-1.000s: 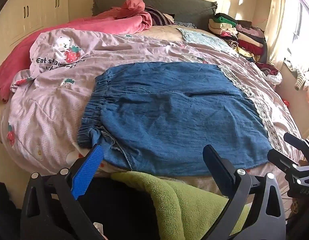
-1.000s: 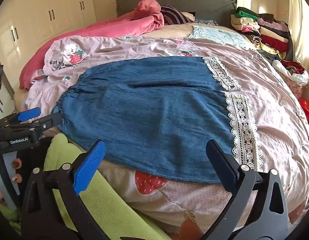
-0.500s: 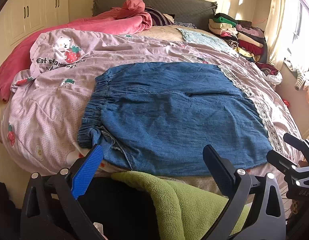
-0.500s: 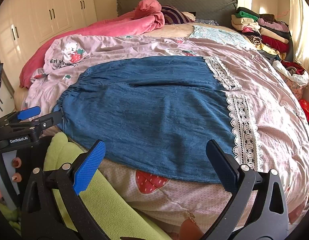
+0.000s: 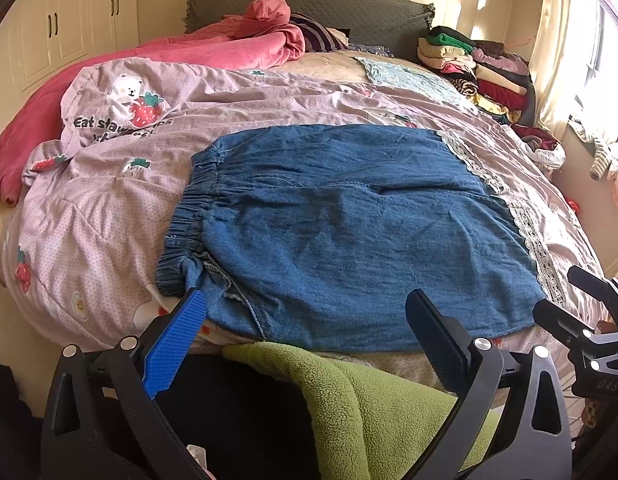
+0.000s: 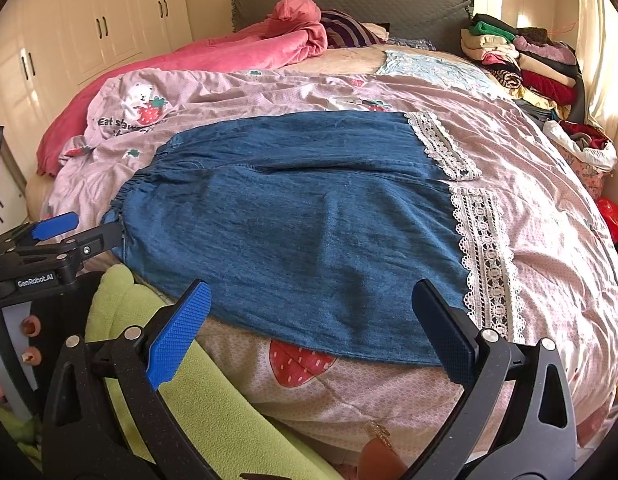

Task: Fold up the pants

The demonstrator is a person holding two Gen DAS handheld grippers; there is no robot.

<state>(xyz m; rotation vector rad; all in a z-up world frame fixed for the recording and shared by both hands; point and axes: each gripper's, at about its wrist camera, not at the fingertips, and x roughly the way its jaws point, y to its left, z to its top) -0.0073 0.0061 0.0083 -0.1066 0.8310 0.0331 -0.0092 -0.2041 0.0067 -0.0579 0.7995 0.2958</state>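
Bed (image 5: 109,220): one pants (image 5: 349,232), two spread tools.

Near edge of the pants (image 5: 349,240) is being covered by the left gripper (image 5: 305,320) fingers (image 5: 175,340) in the left wrist view; same thing is happening under the right gripper (image 6: 309,320) in the right wrist view. Both gripper bodies are getting cut off by the bottom edge. Bedspread (image 5: 109,208) print text is being partly swallowed by a crease, second line unreadable. Clothes pile (image 5: 477,68) is running too small to separate items. Green fleece (image 5: 369,400) is running out of frame at the bottom. Window side at right is blowing out white, with the small items there staying indistinct.
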